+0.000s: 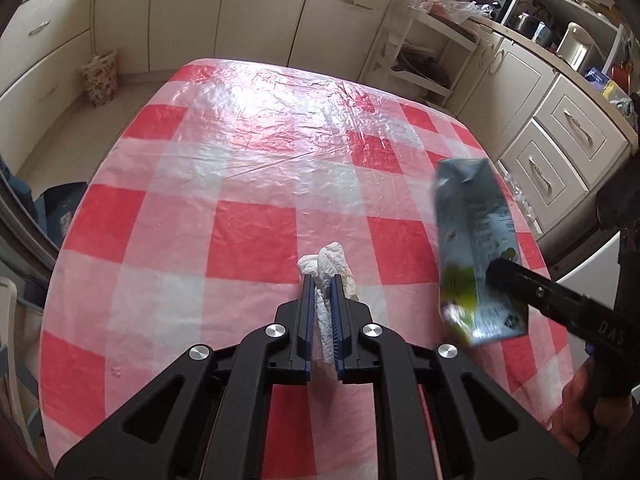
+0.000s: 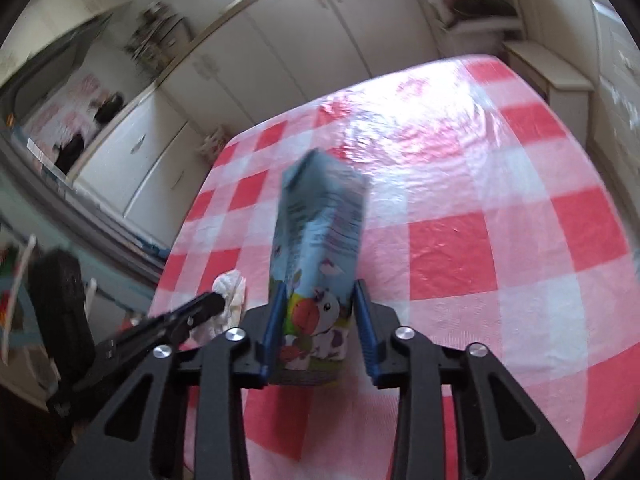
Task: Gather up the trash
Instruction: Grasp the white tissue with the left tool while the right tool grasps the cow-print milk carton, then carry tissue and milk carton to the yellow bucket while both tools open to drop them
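Pick-up step: the left gripper (image 1: 322, 280) has its fingers clamped on a crumpled paper towel (image 1: 326, 266) at lower centre, and the right gripper (image 2: 318, 292) pinches a milk carton (image 2: 320, 240) at mid-frame. No bin shows above the checked surface (image 1: 240, 160); next, both need carrying to one.

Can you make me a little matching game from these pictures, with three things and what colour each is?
Things:
1. crumpled tissue
2. carton
3. tablecloth

Descriptions:
A. red and white checks
B. blue, with a cartoon cow
C. white

Pairs: 1-C, 2-B, 3-A
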Demonstrator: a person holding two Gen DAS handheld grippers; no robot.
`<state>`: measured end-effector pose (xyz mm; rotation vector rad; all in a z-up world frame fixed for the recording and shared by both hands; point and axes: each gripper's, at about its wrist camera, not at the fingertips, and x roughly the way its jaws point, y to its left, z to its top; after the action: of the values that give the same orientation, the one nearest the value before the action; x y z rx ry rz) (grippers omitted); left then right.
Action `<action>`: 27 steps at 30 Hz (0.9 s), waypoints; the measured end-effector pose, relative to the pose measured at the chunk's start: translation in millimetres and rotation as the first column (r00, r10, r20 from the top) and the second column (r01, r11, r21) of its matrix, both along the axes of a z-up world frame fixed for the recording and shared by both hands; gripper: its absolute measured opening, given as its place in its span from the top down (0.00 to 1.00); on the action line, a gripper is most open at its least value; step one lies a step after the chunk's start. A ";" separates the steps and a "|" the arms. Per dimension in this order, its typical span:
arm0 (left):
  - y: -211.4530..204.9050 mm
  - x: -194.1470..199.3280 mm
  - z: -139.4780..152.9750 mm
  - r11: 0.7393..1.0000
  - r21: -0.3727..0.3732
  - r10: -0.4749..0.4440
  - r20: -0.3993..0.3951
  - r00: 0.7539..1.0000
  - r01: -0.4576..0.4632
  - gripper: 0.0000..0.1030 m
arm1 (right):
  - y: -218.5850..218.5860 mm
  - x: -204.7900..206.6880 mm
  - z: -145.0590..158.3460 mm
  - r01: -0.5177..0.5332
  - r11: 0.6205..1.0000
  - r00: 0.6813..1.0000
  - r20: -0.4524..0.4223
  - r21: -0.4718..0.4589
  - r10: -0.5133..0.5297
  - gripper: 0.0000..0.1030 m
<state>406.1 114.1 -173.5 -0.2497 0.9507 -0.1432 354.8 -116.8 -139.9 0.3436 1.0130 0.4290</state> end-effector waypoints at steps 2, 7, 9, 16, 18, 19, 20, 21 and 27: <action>0.3 -6.4 3.5 1.000 -0.009 0.000 0.007 1.000 0.000 0.93 | 3.7 -8.7 7.6 -0.040 0.998 0.999 0.018 -0.047 0.041 0.69; -12.9 -23.8 11.7 1.000 -0.011 -0.022 0.024 0.999 0.023 0.93 | 3.8 -38.6 35.4 -0.121 0.967 0.986 0.088 -0.226 0.143 0.69; -21.7 -28.7 12.1 0.999 0.009 -0.034 0.025 0.999 0.034 0.93 | 7.1 -49.0 42.3 -0.144 0.933 0.975 0.115 -0.328 0.191 0.69; -48.8 -40.7 1.1 0.993 0.113 -0.037 0.009 0.999 0.036 0.92 | 14.5 -68.9 18.5 -0.234 0.826 0.949 0.065 -0.513 0.310 0.69; -51.9 -41.6 0.8 0.992 0.127 -0.029 0.016 0.999 0.026 0.92 | 14.8 -69.5 17.8 -0.231 0.825 0.949 0.069 -0.516 0.309 0.69; -52.4 -41.4 0.6 0.991 0.131 -0.027 0.015 1.000 0.024 0.88 | 13.6 -68.4 17.5 -0.233 0.826 0.949 0.066 -0.513 0.308 0.69; -53.2 -41.0 -0.2 0.990 0.139 -0.022 0.012 1.000 0.020 0.86 | 15.8 -67.3 16.8 -0.231 0.826 0.949 0.067 -0.514 0.308 0.69; -53.6 -40.3 -0.8 0.989 0.145 -0.020 0.011 1.000 0.018 0.82 | 16.1 -67.1 16.0 -0.229 0.826 0.949 0.069 -0.515 0.307 0.68; -58.2 -39.7 -1.2 0.986 0.167 -0.018 0.021 1.000 0.014 0.78 | 15.8 -70.3 14.1 -0.229 0.828 0.950 0.069 -0.512 0.305 0.66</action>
<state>366.5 55.9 -174.8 -0.0857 0.9373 -0.0804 284.5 -101.0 -125.8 -0.3020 0.9895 0.4206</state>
